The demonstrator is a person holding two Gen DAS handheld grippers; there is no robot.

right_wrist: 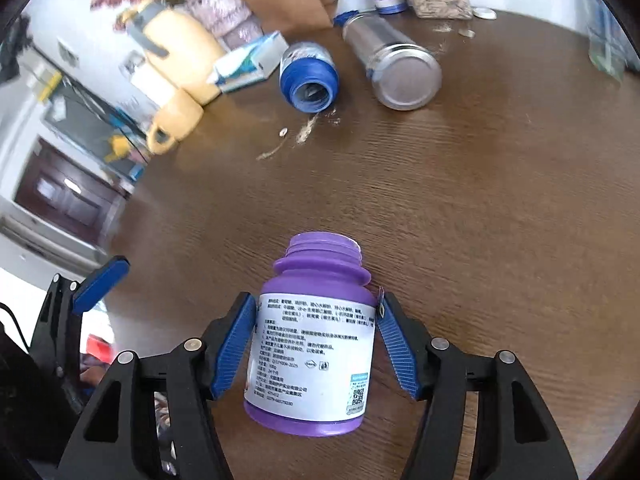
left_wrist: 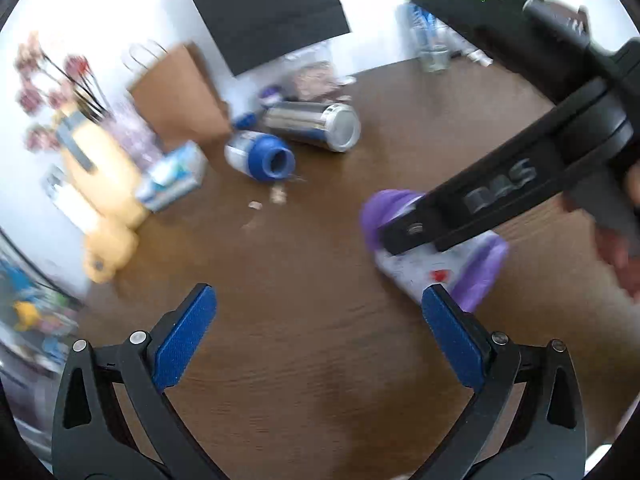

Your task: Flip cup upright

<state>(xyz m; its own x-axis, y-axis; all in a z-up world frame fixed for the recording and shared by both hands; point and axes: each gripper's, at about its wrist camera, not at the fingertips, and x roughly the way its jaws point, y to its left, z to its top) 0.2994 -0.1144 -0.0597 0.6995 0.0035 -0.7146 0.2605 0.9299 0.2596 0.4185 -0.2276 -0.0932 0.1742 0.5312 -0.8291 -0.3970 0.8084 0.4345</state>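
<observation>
A purple bottle with a white printed label lies on its side on the brown wooden table, open neck pointing away. My right gripper is shut on the bottle, blue pads against both sides of the label. In the left wrist view the same bottle lies under the black right gripper's finger. My left gripper is open and empty, hovering over bare table to the left of the bottle.
A blue-necked bottle and a steel tumbler lie on their sides at the back. A yellow plush toy, a small box, a paper bag and crumbs sit behind.
</observation>
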